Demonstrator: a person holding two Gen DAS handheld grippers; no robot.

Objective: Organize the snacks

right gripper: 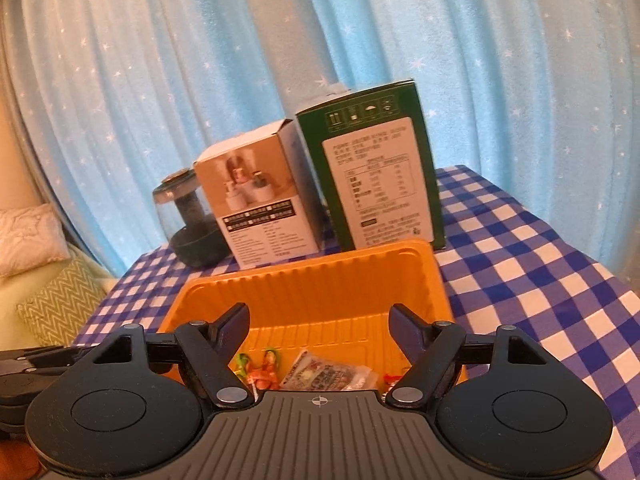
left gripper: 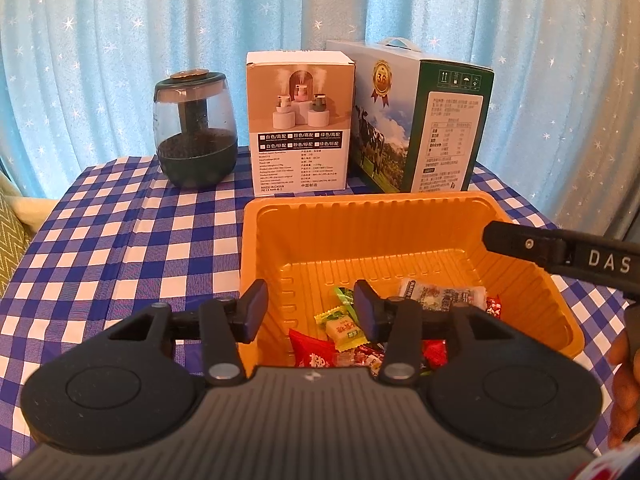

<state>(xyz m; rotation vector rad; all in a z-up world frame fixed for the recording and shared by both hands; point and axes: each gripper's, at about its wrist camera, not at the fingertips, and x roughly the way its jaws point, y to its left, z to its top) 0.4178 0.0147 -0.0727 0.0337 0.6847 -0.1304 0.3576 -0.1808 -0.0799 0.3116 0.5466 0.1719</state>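
Observation:
An orange plastic tray (left gripper: 360, 216) stands on the blue-and-white checked cloth. Its near end holds several wrapped snacks: a white printed packet (left gripper: 444, 294), a green-and-yellow candy (left gripper: 344, 326) and a red packet (left gripper: 312, 354). My left gripper (left gripper: 310, 312) is open at the tray's near left corner, one finger by the left wall and the other inside, over the candies. It grips nothing. My right gripper (right gripper: 318, 328) hangs over the tray (right gripper: 304, 268) with jaws wide open and empty. The white packet (right gripper: 332, 374) lies just below it. One right finger (left gripper: 560, 256) reaches in over the tray's right rim.
Behind the tray stand a dark humidifier jar (left gripper: 196, 128), a white product box (left gripper: 300, 120) and a green milk carton box (left gripper: 420, 120). A starry blue curtain hangs behind. A zigzag cushion (right gripper: 60, 304) lies off the table's left. A hand (left gripper: 624, 380) shows at the right edge.

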